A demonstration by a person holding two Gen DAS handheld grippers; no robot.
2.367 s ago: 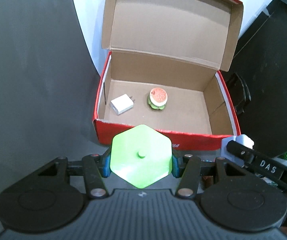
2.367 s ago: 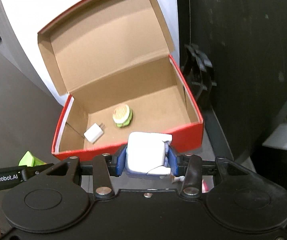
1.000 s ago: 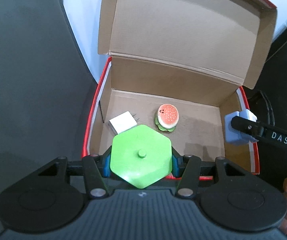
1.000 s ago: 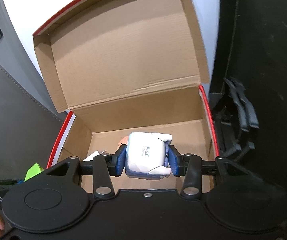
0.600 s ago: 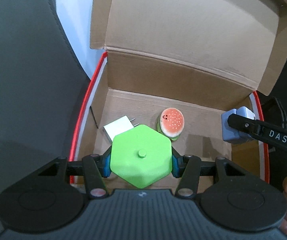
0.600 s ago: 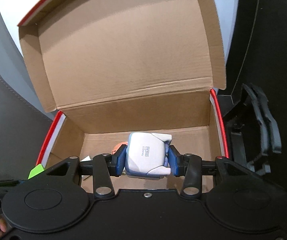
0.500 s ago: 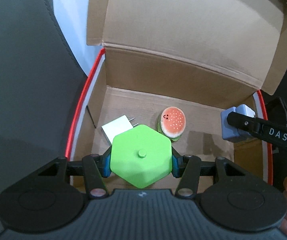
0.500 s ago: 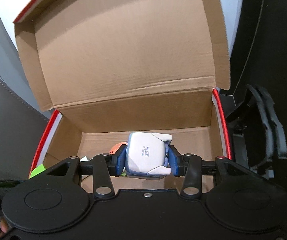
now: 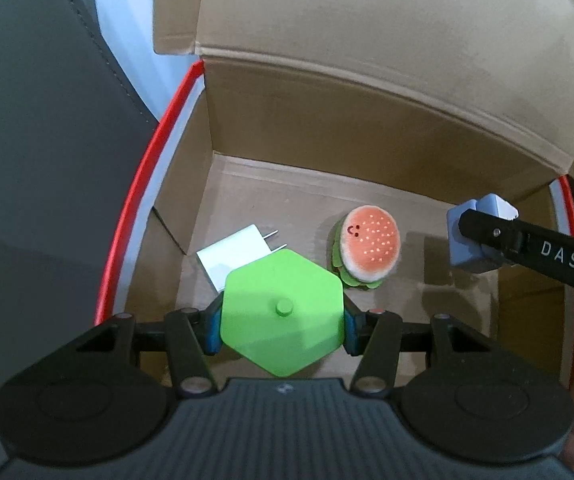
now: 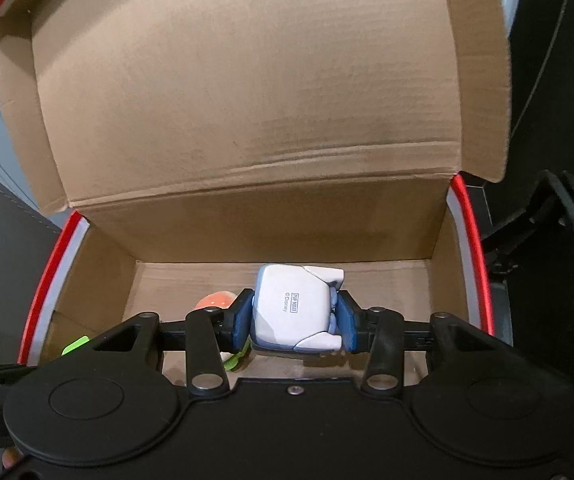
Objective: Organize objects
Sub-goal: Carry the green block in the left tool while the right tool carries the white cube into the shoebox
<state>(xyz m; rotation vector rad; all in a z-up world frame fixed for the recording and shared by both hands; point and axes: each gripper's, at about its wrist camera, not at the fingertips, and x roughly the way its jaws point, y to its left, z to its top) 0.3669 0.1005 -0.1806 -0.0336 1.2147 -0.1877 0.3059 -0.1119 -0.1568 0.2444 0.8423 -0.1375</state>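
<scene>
Both grippers have come forward and down since a moment ago, so the open cardboard box now fills each view and its red front edge has slipped out of sight beneath them. The left gripper stays clamped on a green hexagonal piece, held above the box floor. Just beyond it lie a white charger to the left and a burger toy to the right, both unmoved. The right gripper keeps its pads pressed on a white and pale blue toy cube, held over the box's right half. The raised lid stands behind. Grey upholstery lies left of the box; dark shapes lie to its right.
</scene>
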